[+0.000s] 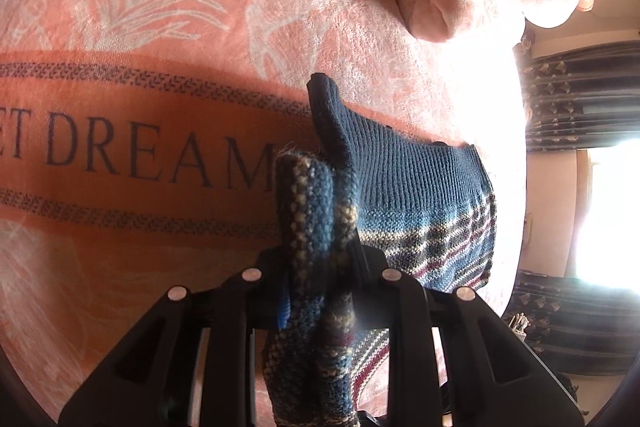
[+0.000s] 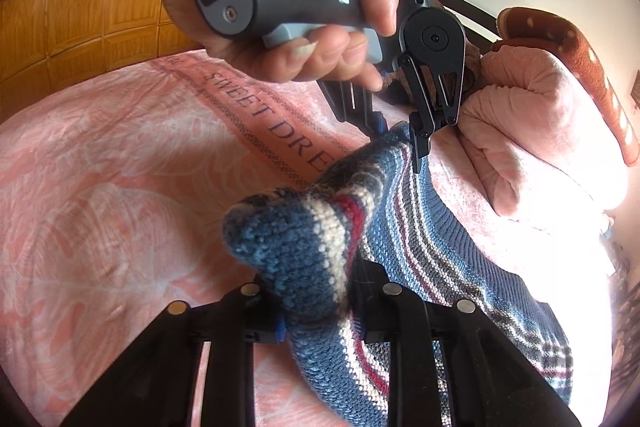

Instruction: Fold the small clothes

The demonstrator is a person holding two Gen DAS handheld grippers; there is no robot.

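While both grippers pinched striped knit garment (image 2: 420, 227) above "SWEET DREAMS" blanket (image 2: 100, 187), left gripper (image 1: 320, 267), right gripper (image 2: 320, 307) jaws clamped bunched edges; thick knit might slip, spoiling fold.

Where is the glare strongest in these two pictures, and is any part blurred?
Left wrist view: the window washes out the blanket edge; the knitted garment stays sharp. Right wrist view: glare whitens the right side; the garment bunch nearest the lens looks slightly soft.
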